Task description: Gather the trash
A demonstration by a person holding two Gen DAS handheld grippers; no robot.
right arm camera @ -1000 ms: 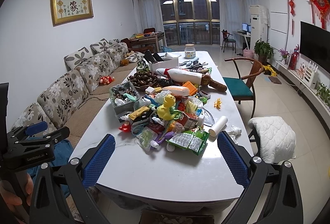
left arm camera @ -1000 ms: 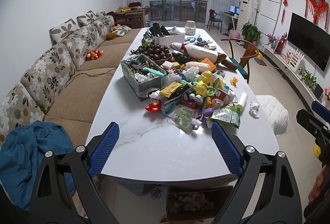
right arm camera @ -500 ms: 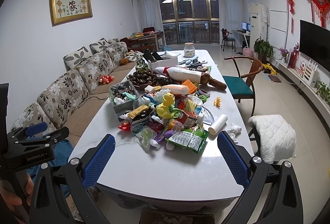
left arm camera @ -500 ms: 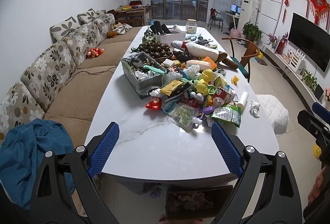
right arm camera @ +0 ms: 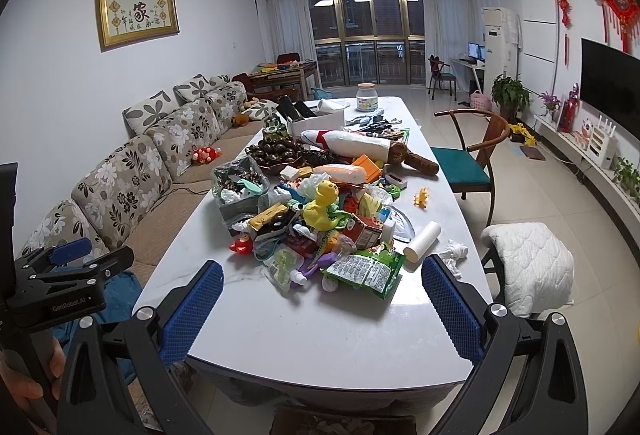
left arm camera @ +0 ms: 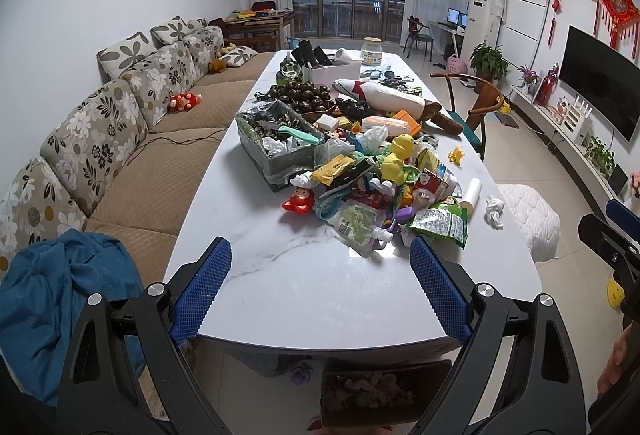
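A heap of wrappers, toys and packets [left arm camera: 380, 191] lies in the middle of the white marble table [left arm camera: 304, 287]; it also shows in the right wrist view [right arm camera: 320, 227]. A green snack bag [left arm camera: 440, 225] [right arm camera: 366, 269] is at its near edge, with a crumpled tissue [left arm camera: 495, 211] [right arm camera: 454, 253] to the right. A grey bin of scraps [left arm camera: 276, 143] stands on the left. A brown trash box [left arm camera: 380, 391] sits on the floor below the table's near end. My left gripper [left arm camera: 320, 287] and right gripper [right arm camera: 318, 309] are open and empty, short of the near table edge.
A floral sofa [left arm camera: 96, 139] with a blue cloth [left arm camera: 60, 295] runs along the left. A wooden chair [right arm camera: 468, 159] and a white cushioned stool [right arm camera: 532, 267] stand on the right. A bowl of chestnuts [left arm camera: 302, 95] and a white plush toy [left arm camera: 380, 95] lie farther back.
Both grippers have drifted slightly closer to the table; the heap looks a little nearer. Nothing was taken hold of.
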